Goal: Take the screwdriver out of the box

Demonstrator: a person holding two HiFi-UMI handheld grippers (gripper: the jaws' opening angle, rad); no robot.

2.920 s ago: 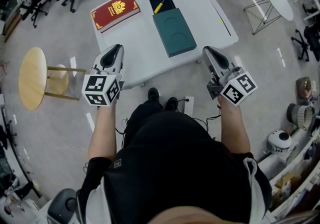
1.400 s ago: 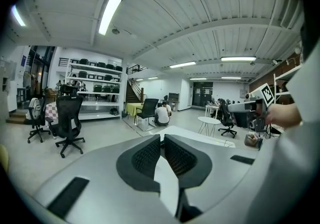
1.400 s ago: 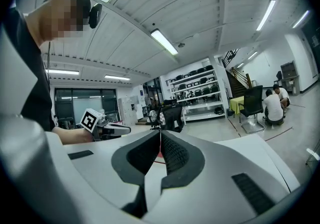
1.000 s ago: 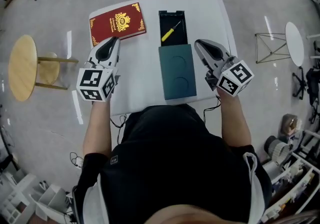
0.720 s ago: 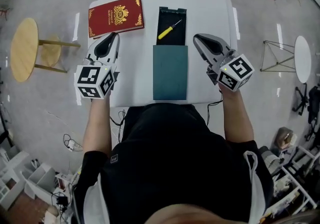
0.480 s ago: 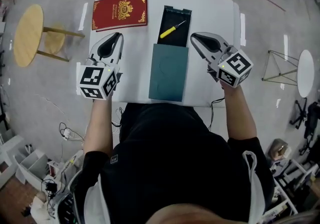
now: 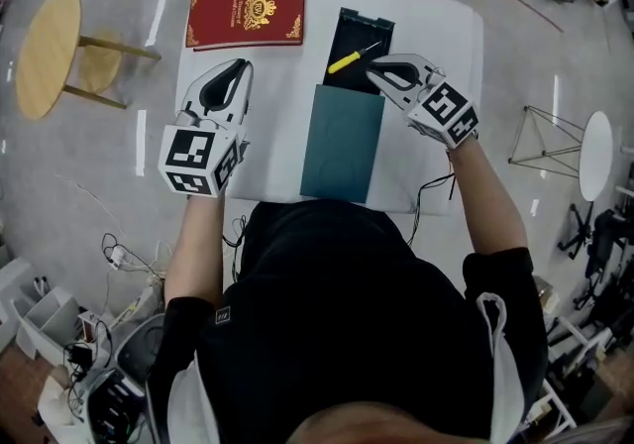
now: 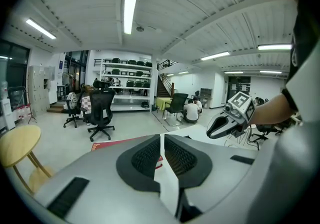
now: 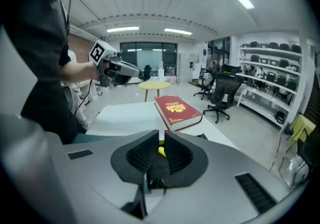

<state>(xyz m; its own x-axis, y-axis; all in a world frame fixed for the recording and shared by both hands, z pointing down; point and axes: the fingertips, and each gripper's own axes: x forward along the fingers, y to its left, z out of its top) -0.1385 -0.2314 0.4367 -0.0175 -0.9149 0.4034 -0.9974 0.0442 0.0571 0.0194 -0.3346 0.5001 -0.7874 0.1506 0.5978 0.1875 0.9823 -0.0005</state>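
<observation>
Step in hand: the approach, with no grip on the tool yet. My right hand-held gripper (image 7: 373, 73) hangs over the near end of the open box (image 7: 371, 24), jaws pinched almost together and nothing in them. The screwdriver (image 7: 344, 61) lies slanted inside the box, just beside the tips.

My left hand-held gripper (image 7: 236, 70) is idle over the surface (image 7: 436, 36) near the red book (image 7: 248, 8), jaws narrow too, empty. The teal lid (image 7: 342, 145) lies flat against the box's near end.

Next, as I judge it: spread the right jaws, straddle the handle, drop in, close, and lift clear of the box walls.

The head view gives the layout of box, lid and book. Only the right gripper view shows the yellow handle (image 9: 160, 151) through the slit, beyond the pads and not between them. The left gripper view shows no screwdriver at all.
</observation>
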